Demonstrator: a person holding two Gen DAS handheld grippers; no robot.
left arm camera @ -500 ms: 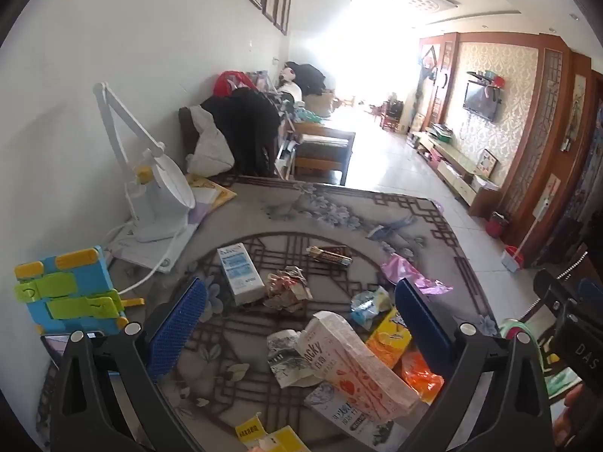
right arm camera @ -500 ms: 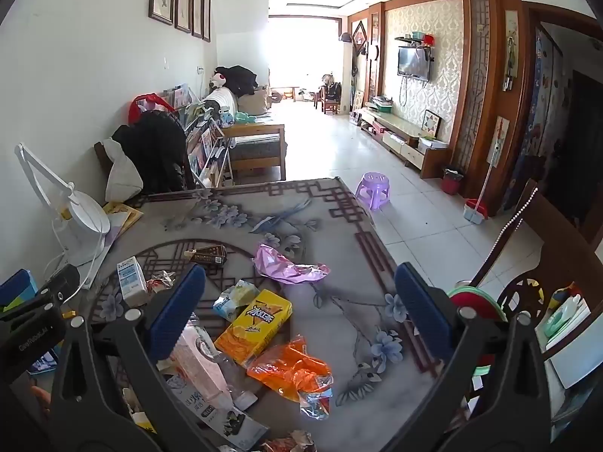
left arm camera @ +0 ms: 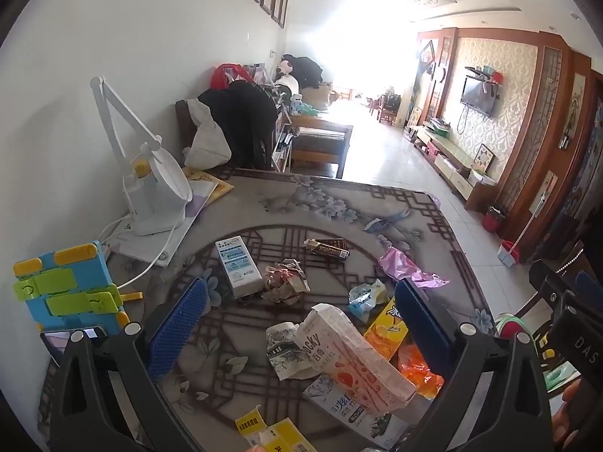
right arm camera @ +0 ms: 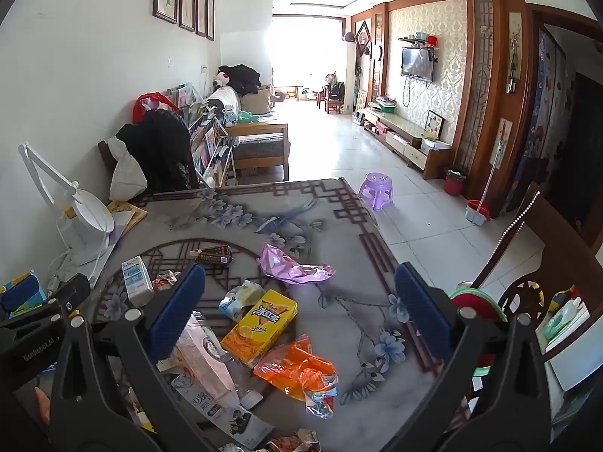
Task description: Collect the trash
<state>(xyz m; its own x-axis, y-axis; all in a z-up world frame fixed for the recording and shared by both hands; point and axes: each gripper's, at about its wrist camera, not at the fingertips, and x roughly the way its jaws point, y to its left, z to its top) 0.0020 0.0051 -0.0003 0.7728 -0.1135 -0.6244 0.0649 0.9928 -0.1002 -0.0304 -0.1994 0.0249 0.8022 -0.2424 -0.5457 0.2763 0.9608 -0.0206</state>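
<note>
Trash lies scattered on the patterned table (left arm camera: 339, 203). In the left wrist view I see a pink Pocky box (left arm camera: 354, 354), a crumpled paper wad (left arm camera: 284, 280), a white and blue carton (left arm camera: 237, 265), a dark wrapper (left arm camera: 328, 248) and pink foil (left arm camera: 407, 269). My left gripper (left arm camera: 297, 324) is open above the Pocky box and holds nothing. In the right wrist view a yellow drink carton (right arm camera: 262, 324), an orange wrapper (right arm camera: 297, 367) and the pink foil (right arm camera: 294, 265) lie between the fingers of my open, empty right gripper (right arm camera: 297, 320).
A white desk lamp (left arm camera: 150, 188) and a blue and green stand (left arm camera: 64, 286) sit at the table's left. A chair with a red and green round thing (right arm camera: 478, 305) stands at the right. A purple stool (right arm camera: 375, 186) is on the tiled floor beyond the table.
Both views have shifted only slightly. The trash and both open grippers stand much as before.
</note>
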